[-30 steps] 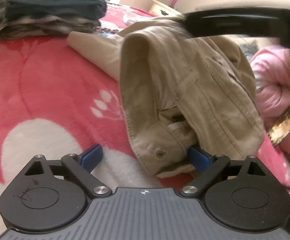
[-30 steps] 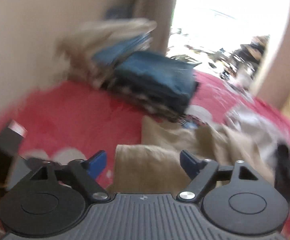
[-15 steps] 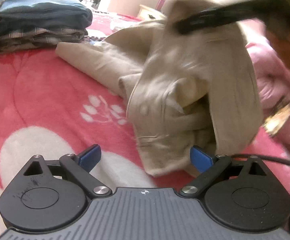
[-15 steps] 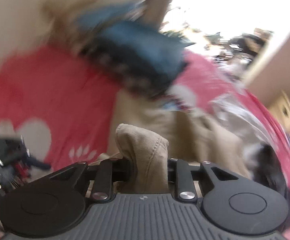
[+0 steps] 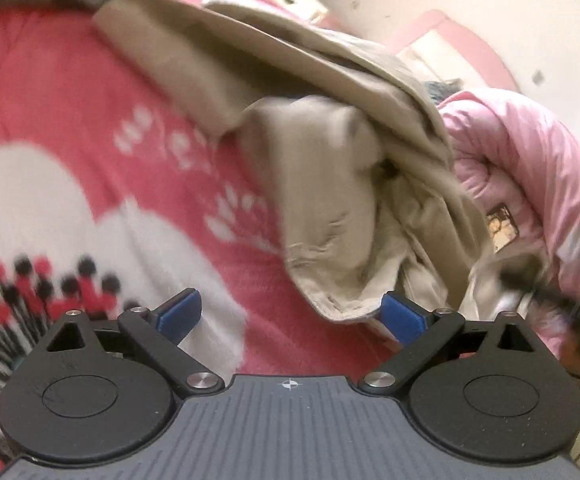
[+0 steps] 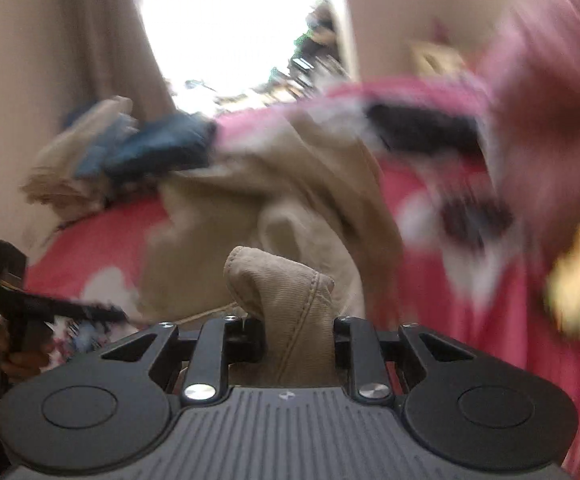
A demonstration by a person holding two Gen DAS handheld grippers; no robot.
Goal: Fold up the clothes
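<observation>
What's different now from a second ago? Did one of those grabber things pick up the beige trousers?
Yes. The right gripper, open a second ago, closed its fingers on a fold of the beige trousers and has swung it sideways across the red blanket. The left gripper stayed open, its fingers beside the waistband, holding nothing. The pink jacket stayed put.

Your bed (image 5: 50,92) is covered by a pink-red blanket with white heart shapes and small white leaf prints. The khaki trousers (image 5: 330,208) lie crumpled on it, running from the far left corner toward the near right, beside a pink quilted jacket (image 5: 530,168) at the right edge. At the far end you've got a stack of folded clothes (image 6: 158,152), dark blue on top, blurred.
</observation>
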